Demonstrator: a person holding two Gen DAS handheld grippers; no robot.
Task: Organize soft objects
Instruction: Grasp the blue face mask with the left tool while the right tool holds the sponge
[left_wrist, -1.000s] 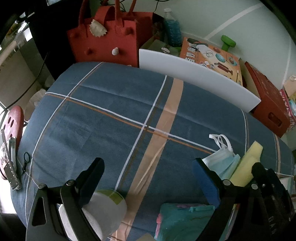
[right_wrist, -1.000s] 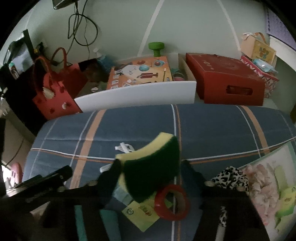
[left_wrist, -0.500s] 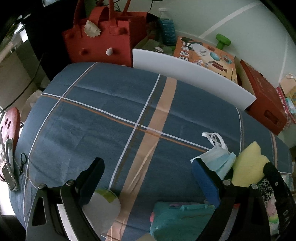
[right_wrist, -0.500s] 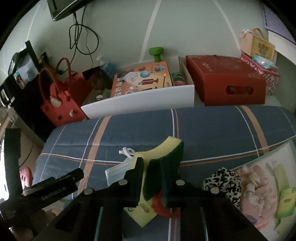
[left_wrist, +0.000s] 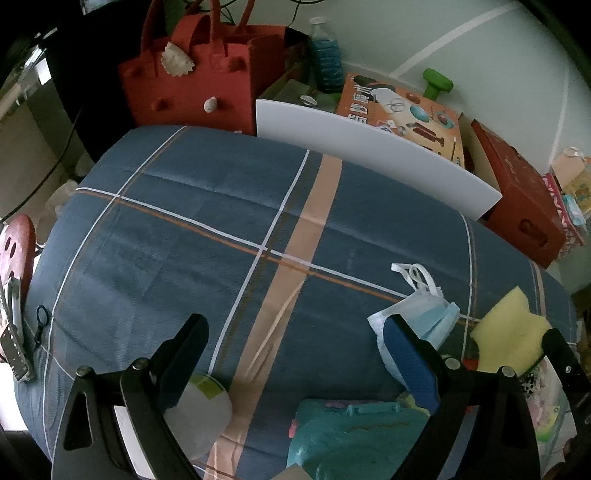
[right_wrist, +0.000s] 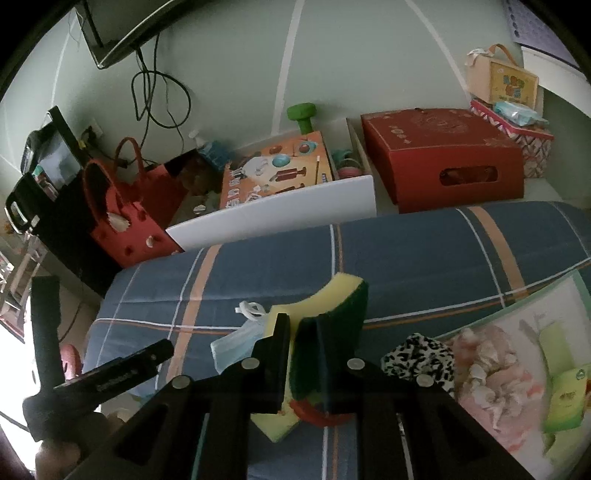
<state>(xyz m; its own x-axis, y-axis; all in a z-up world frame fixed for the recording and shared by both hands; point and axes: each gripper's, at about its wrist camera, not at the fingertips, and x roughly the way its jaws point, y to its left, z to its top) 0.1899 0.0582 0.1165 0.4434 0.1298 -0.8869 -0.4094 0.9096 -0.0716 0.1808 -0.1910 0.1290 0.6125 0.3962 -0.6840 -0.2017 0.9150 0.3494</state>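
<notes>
Pinching a spongy yellow-green scouring sponge (right_wrist: 340, 306), right hand-held gripper (right_wrist: 303, 332) clamped, left hand-held gripper (left_wrist: 291, 332) spread empty

Beyond the bed stand a red felt bag (left_wrist: 207, 85), a white board (left_wrist: 373, 162), a red carton (right_wrist: 443, 155) and, seemingly, a green dumbbell (right_wrist: 304, 116).

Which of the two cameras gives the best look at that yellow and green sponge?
The right wrist view: the sponge sits centre frame, squeezed in the right tool, showing both its yellow foam and green scrub side. The left wrist view catches only its yellow side at the right edge, partly behind the tool's black frame.
</notes>
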